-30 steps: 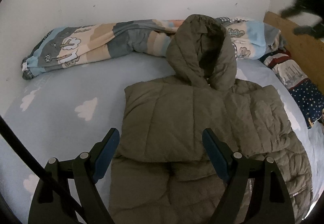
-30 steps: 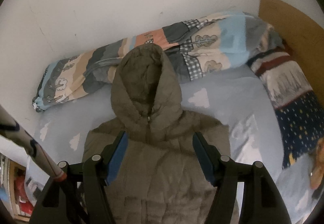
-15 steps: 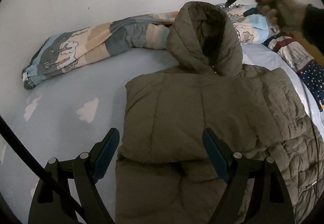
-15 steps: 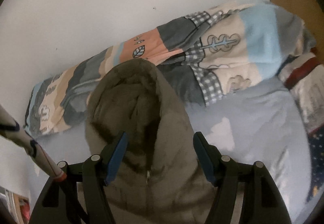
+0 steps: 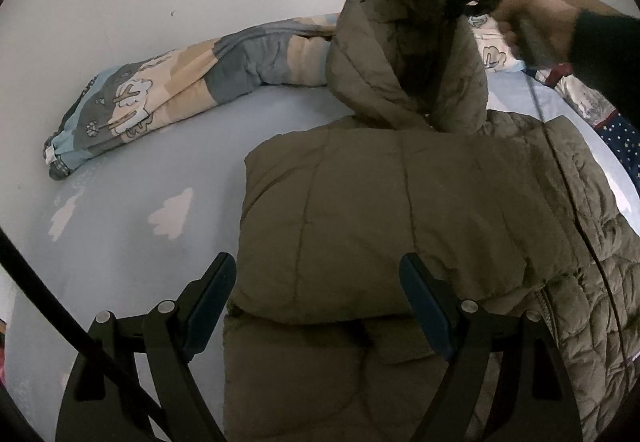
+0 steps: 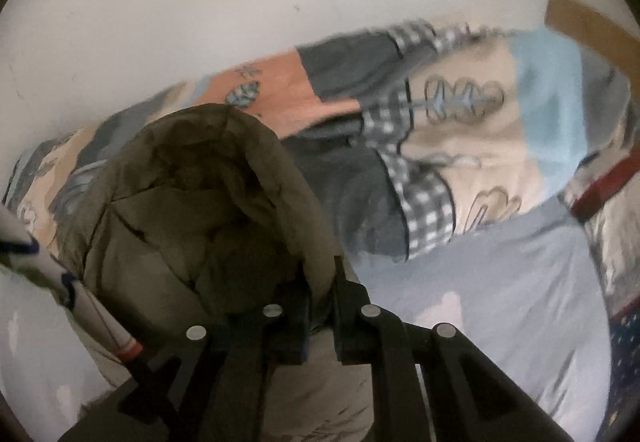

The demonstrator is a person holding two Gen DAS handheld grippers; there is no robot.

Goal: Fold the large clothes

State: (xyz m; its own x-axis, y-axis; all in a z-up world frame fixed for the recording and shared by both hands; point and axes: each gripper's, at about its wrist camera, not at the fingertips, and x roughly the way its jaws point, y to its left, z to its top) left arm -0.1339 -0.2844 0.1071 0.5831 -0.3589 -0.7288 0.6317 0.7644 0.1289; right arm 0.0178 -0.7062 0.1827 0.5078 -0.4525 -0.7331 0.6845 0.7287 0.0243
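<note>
On the bed, jacket lies hood-to-wall; right claw pinches hood, left claw gapes.

A bed with cloud-print sheet carries an olive hooded jacket and rolled patchwork quilt

We see a quilted, puffy jacket in matt olive cloth, a soft cotton-looking sheet, a fleecy patchwork blanket upper right, and matt black plastic fingers with shiny metal pins.
</note>
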